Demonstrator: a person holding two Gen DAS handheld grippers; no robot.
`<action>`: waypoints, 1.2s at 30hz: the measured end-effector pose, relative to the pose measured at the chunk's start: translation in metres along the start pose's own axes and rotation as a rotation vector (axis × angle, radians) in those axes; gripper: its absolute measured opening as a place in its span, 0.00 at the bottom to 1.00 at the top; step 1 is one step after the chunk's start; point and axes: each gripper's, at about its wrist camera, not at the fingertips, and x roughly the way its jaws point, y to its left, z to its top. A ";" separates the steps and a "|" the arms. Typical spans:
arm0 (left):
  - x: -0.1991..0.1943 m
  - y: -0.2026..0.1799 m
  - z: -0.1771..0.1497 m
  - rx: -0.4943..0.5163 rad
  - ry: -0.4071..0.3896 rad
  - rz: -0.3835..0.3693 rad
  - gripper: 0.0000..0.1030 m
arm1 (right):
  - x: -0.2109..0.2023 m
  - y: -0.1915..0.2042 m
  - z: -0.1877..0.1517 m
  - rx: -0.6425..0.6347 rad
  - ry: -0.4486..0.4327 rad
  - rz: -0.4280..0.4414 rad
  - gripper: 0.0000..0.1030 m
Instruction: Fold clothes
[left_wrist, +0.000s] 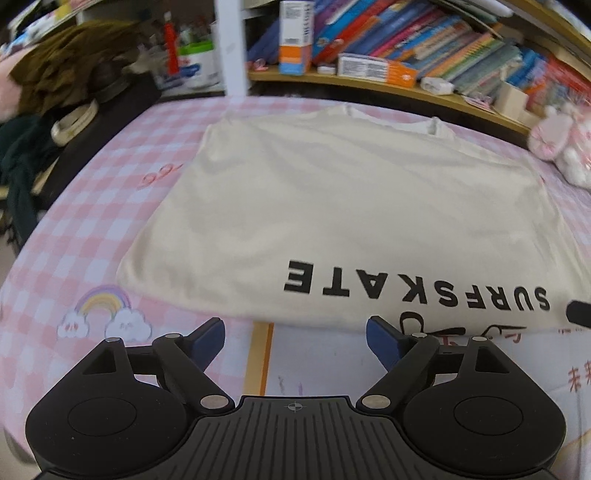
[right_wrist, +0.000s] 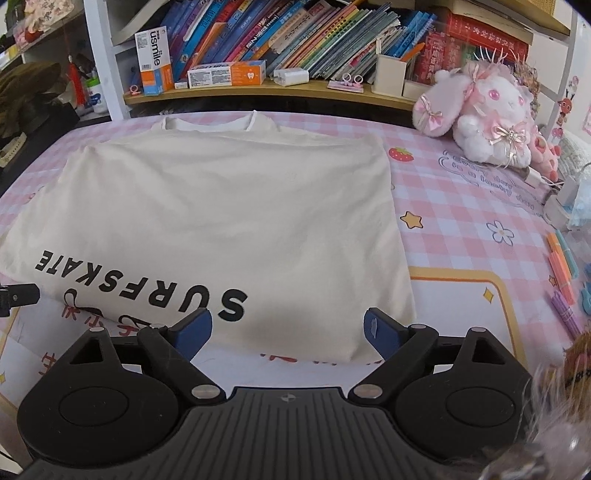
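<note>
A cream T-shirt (left_wrist: 332, 206) with black SURFSKATE lettering lies flat on the pink checked cover, sides folded in, collar at the far end. The same T-shirt (right_wrist: 221, 214) fills the middle of the right wrist view. My left gripper (left_wrist: 295, 334) is open, its blue fingertips just short of the shirt's near hem, nothing between them. My right gripper (right_wrist: 288, 328) is open too, hovering at the near right corner of the hem, empty. In the left wrist view, the tip of the right gripper (left_wrist: 578, 313) pokes in at the right edge.
A wooden shelf (right_wrist: 258, 88) with books and boxes runs along the far side. A pink plush rabbit (right_wrist: 487, 110) sits at the far right, coloured pens (right_wrist: 561, 273) lie by the right edge. Dark clothes and bags (left_wrist: 55, 96) pile up at the far left.
</note>
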 end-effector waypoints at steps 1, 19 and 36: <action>0.000 0.001 0.001 0.023 -0.007 -0.007 0.84 | -0.001 0.005 0.000 0.006 0.001 -0.006 0.87; 0.011 0.090 0.018 0.132 -0.068 -0.164 0.87 | -0.008 0.111 -0.011 0.053 0.027 -0.110 0.87; 0.040 0.171 0.049 -0.066 -0.023 -0.344 0.91 | 0.009 0.200 0.011 -0.120 -0.035 -0.086 0.84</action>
